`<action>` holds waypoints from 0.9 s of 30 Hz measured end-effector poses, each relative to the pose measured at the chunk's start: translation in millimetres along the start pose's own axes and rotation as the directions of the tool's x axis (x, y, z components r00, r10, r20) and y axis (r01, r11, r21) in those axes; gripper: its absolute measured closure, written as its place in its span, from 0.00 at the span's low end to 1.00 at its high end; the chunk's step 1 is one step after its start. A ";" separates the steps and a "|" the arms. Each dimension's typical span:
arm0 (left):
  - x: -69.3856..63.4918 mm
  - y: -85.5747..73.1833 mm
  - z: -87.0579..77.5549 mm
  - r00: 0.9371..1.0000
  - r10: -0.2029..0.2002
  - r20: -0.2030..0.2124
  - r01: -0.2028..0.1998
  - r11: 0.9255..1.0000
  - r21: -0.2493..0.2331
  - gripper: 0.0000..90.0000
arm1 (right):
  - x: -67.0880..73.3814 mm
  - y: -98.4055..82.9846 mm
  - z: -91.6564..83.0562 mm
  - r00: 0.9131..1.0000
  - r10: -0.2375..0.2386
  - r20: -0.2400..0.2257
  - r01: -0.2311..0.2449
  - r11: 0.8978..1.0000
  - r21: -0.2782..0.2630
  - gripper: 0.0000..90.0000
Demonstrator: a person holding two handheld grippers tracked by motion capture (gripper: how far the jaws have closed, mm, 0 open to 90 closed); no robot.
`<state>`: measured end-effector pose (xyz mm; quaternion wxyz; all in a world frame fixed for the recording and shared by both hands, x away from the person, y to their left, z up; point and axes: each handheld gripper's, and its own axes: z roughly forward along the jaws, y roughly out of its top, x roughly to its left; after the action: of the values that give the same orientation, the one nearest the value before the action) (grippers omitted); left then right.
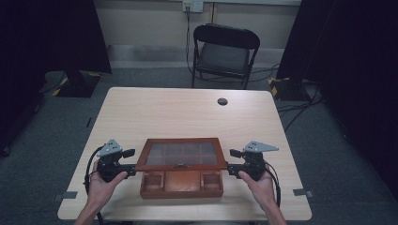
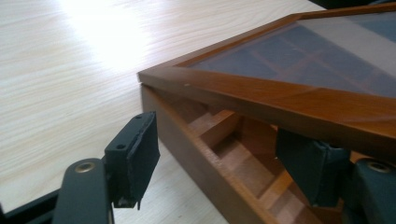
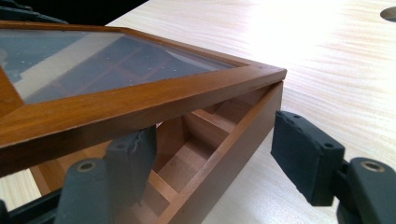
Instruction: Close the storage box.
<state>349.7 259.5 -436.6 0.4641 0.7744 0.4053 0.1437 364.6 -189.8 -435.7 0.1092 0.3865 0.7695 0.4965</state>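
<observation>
A wooden box point(image 1: 182, 183) sits on the near half of the tabletop point(image 1: 187, 112), between the person's two hands, with its glass-paned lid point(image 1: 182, 153) raised at the front so that the compartments along the near edge lie exposed. The left tongs point(image 1: 132, 169) meet the box at its left front corner and the right tongs point(image 1: 231, 168) at its right front corner, each held in a hand that comes in from the bottom of the high view. In the left gripper view the left tongs point(image 2: 224, 161) straddle the left wall of the box point(image 2: 196, 154): one jaw stands outside the wall, clear of the wood, and the other is inside, under the lifted lid frame point(image 2: 280, 95); the jaws are released and grasp nothing. In the right gripper view the right tongs point(image 3: 219, 156) straddle the right wall of the box point(image 3: 219, 149) in the same way, the outer jaw well off the wood and the inner jaw tucked beneath the lid frame point(image 3: 140, 105); these too are spread apart and clamp on nothing. Whether either inner jaw touches the underside of the lid cannot be told. Beyond the tabletop stands a black folding chair point(image 1: 224, 54).
</observation>
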 end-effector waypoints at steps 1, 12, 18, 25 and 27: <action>1.7 -1.3 -0.1 1.000 -0.005 -0.002 0.005 1.000 0.001 0.34 | -0.4 -0.7 0.3 1.000 0.003 0.001 -0.003 1.000 0.003 0.35; 6.6 -5.8 -1.5 1.000 -0.011 -0.016 0.012 1.000 0.020 0.34 | -3.9 -6.6 1.4 1.000 0.004 0.015 -0.005 1.000 0.015 0.36; 9.0 -9.0 0.1 0.999 -0.034 -0.020 0.035 0.999 0.022 0.34 | -6.5 -11.1 -1.6 1.000 0.011 0.027 -0.012 1.000 0.020 0.36; 12.2 -14.3 -0.6 0.999 -0.035 -0.035 0.037 0.998 0.053 0.35 | -5.7 -15.2 2.5 0.999 -0.006 0.042 0.004 0.999 0.052 0.36; 16.9 -16.7 -6.0 0.995 -0.097 -0.029 0.098 0.995 0.003 0.37 | -7.8 -17.9 -0.2 0.999 0.001 0.054 -0.005 0.998 0.059 0.36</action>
<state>348.5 280.0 -450.0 0.4629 0.7526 0.4497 0.1312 361.1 -199.2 -452.5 0.1178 0.4041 0.7801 0.4629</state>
